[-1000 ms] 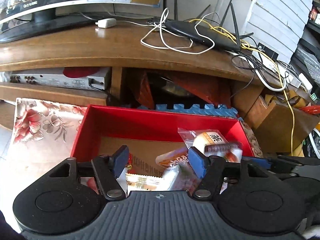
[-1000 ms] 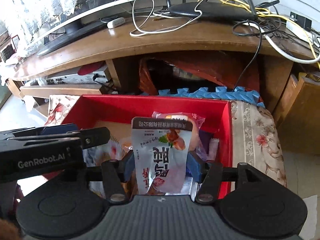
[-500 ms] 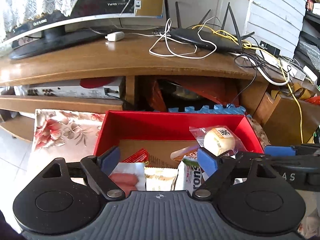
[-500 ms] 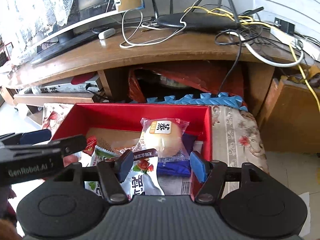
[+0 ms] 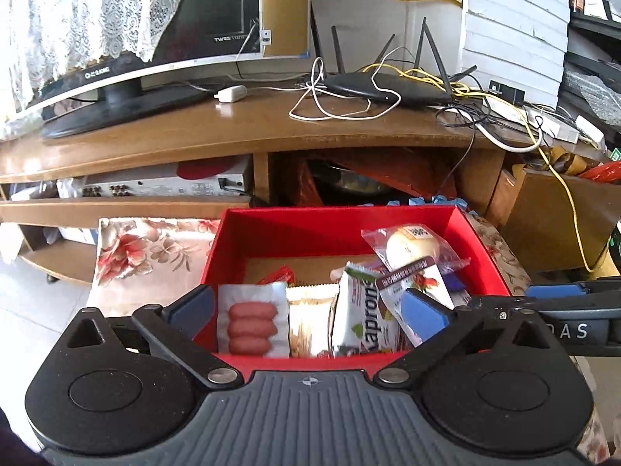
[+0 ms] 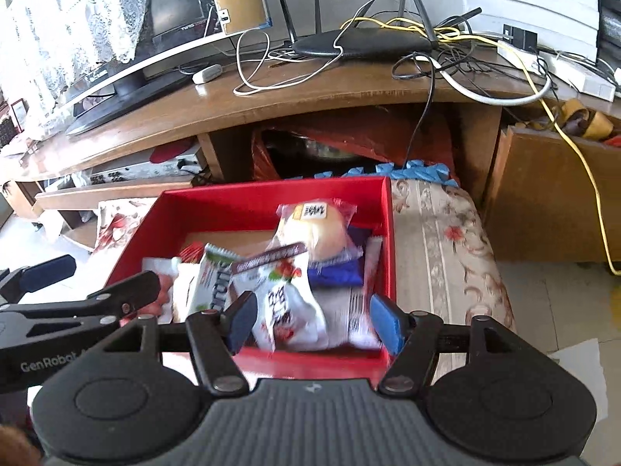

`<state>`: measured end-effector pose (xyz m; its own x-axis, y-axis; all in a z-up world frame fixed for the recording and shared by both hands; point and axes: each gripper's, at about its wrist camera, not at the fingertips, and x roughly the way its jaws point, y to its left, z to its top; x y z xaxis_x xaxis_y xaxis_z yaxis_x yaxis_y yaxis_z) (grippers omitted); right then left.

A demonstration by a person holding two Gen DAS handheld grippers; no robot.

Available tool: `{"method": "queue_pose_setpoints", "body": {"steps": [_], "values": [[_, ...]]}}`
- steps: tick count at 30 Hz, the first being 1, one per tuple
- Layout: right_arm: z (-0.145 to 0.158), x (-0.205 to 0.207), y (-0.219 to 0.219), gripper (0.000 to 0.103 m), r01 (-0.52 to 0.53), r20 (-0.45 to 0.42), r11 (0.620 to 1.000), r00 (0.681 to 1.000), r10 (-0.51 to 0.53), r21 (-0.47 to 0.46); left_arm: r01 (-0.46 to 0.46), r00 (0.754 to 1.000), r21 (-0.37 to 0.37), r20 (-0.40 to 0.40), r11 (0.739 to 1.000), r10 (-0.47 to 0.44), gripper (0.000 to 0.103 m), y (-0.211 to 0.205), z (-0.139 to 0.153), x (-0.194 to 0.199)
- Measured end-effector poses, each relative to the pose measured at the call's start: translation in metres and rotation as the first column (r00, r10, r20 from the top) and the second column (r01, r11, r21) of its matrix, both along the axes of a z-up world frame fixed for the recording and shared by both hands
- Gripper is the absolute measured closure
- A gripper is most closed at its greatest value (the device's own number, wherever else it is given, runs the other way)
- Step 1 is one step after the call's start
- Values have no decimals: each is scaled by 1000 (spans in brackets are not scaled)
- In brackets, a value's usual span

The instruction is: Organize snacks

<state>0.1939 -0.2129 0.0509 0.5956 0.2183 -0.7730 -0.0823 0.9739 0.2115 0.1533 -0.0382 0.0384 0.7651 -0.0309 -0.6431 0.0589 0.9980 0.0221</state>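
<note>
1. The open red cardboard box (image 5: 481, 248) sits on a floral-patterned cloth (image 5: 147, 248) in front of a low brown wooden TV cabinet (image 5: 248, 136), and it holds the snacks.
2. Along its near wall, seen from the left wrist, a clear packet of small pink sausages (image 5: 250, 322) stands beside a pale cracker packet (image 5: 308, 322) and a white-and-green wrapped bar (image 5: 363, 318) — all upright or leaning.
3. A white pouch with a dark top band and red print (image 6: 287, 299) lies tilted at the near middle of the box; it is blurred in the right wrist view.
4. Behind it a round pale bun in clear plastic (image 6: 314, 229) rests on a dark blue packet (image 6: 335, 272) toward the box's right wall.
5. The left gripper (image 5: 308, 306) hovers at the box's near edge, jaws spread wide, gripping nothing.
6. The right gripper (image 6: 312, 318) hovers likewise — its blue pads apart on either side of the white pouch, not touching it.
7. On the cabinet top stand a black monitor (image 5: 209, 11) and a black router with antennas (image 5: 384, 87) amid tangled white and yellow cables (image 5: 337, 105).
</note>
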Motion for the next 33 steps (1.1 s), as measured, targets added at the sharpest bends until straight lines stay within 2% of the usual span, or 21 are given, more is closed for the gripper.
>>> {"method": "queue_pose_setpoints", "body": {"steps": [8, 13, 14, 18, 20, 23, 27, 33], "values": [[6, -38, 1, 41, 14, 15, 1000, 1000, -13, -17, 15, 999, -22, 34, 1000, -14, 0, 1, 0, -37], [9, -57, 2, 41, 10, 24, 1000, 1000, -9, -14, 25, 995, -104, 94, 994, -15, 0, 6, 5, -63], [11, -61, 2, 41, 10, 29, 1000, 1000, -9, -11, 24, 994, -96, 104, 995, -14, 0, 5, 7, -67], [17, -76, 1, 40, 11, 51, 1000, 999, -11, 8, -11, 982, 11, 186, 1000, 9, 0, 0, 15, -84], [20, -82, 0, 40, 18, 60, 1000, 998, -18, 14, -13, 977, 9, 213, 1000, 11, 0, 2, 19, -92], [23, -92, -2, 40, 21, 69, 999, 997, -22, 26, -9, 979, -17, 205, 1000, 12, 0, 5, 20, -100], [25, -105, -1, 40, 22, 85, 999, 996, -24, 26, -4, 991, -15, 136, 1000, 6, 0, 5, 12, -97], [21, -115, 2, 39, 16, 70, 1000, 997, -17, 20, -16, 994, -51, 105, 999, 22, 0, 8, 6, -104]]}}
